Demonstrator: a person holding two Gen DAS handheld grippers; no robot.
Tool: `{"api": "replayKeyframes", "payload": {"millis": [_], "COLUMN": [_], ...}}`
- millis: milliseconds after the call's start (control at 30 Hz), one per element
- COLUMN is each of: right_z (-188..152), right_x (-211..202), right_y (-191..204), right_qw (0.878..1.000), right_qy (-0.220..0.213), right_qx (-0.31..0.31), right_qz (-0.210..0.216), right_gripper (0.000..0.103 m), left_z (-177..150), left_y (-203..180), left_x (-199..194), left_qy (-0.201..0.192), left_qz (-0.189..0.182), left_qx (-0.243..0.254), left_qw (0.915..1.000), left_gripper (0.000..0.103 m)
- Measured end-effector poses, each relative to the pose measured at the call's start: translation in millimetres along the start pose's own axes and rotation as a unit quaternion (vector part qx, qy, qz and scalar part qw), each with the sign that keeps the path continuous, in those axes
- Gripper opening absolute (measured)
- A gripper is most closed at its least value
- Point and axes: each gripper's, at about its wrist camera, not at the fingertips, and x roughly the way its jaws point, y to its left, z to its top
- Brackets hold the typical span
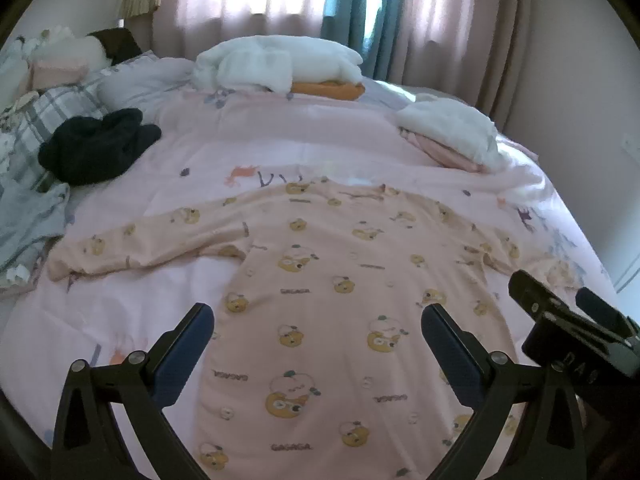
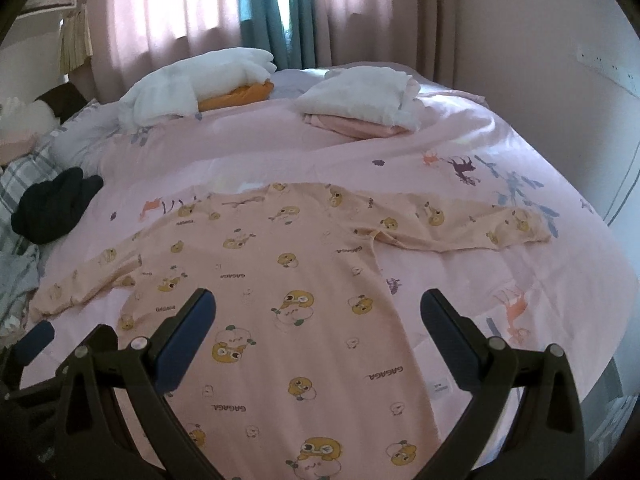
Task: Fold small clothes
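1. The pink shirt (image 1: 320, 280) lies flat on the bed cover (image 1: 160, 300), sleeves spread, probably ready for folding.
2. The left gripper (image 1: 318, 330) and right gripper (image 2: 318, 316) hover over the shirt's lower part, jaws spread, holding nothing.
3. Beyond the shirt, folded piles (image 2: 360, 108) wait.

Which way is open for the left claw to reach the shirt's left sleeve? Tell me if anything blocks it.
Probably yes. The left claw hangs open above the pink shirt, and the left sleeve lies flat on the bedcover with bare cover around it. The black garment lies farther back, clear of it.
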Motion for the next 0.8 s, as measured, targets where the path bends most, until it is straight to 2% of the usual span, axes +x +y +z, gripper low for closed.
{"api": "replayKeyframes", "payload": {"millis": [633, 800], "right_z": [-0.3, -0.6], "right_x": [-1.0, -2.6], "right_y": [8.7, 10.2], "right_qw": [1.000, 1.000], "right_qy": [-0.005, -0.005], "right_qx": [-0.015, -0.018], "right_qz": [-0.005, -0.004], "right_gripper": [0.103, 0.103], "left_z": [2.6, 2.2], "left_y": [8.7, 13.1], "left_x": [0.4, -0.3], "left_qy": [0.005, -0.004], "left_qz": [0.006, 0.006], "left_qx": [-0.006, -0.012], "left_qw": [1.0000, 0.9999], "left_gripper": [0.103, 0.103]}}
